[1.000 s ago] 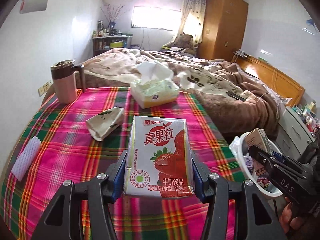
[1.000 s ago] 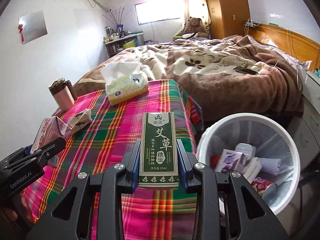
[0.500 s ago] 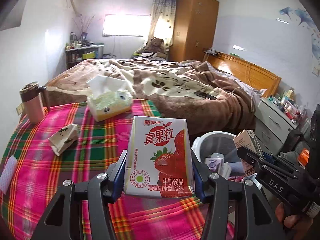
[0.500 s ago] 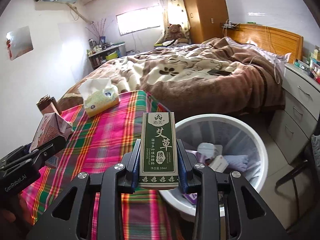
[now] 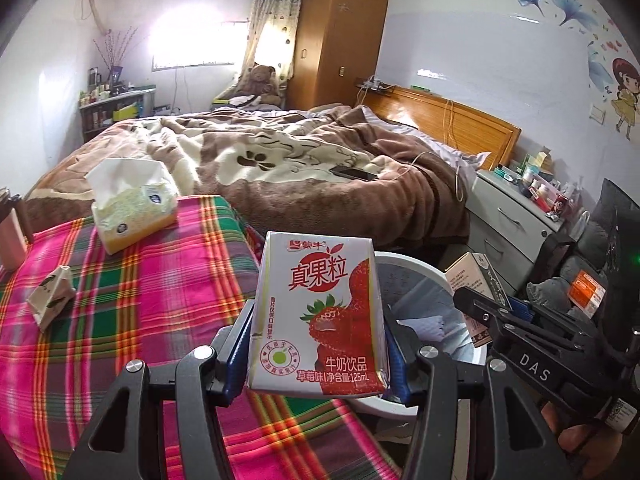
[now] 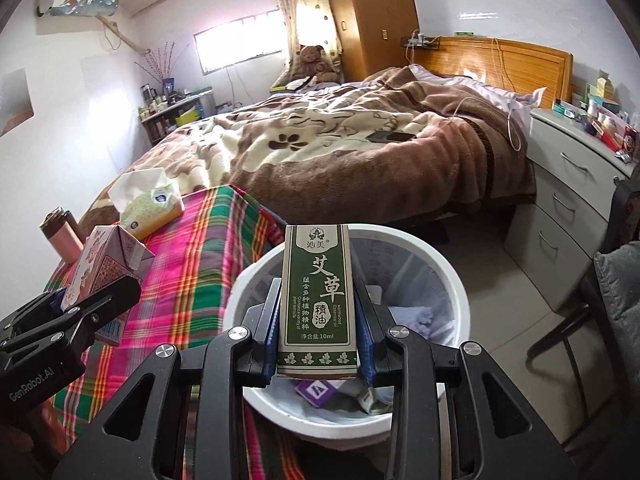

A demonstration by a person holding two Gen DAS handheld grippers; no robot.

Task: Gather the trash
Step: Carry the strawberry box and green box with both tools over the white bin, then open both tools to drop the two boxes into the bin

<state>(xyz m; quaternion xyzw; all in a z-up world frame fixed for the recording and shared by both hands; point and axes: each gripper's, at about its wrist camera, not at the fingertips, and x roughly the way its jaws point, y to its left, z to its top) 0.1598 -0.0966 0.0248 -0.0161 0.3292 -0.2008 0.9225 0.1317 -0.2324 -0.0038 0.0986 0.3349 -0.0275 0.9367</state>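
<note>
Both claws loaded: left claw grips the strawberry milk carton, right claw clamps the green box w/ the bin right below — neither dropped yet. Crumpled carton (maybe trash too) sits on the table.

Milk carton in left tool: white, red strawberry print. Box in right tool: dark green, cream border, leaf motifs. Worktop cloth left of it: pink-green-yellow plaid. Bin beneath: white. Blanket beyond: brown, cream floral.
</note>
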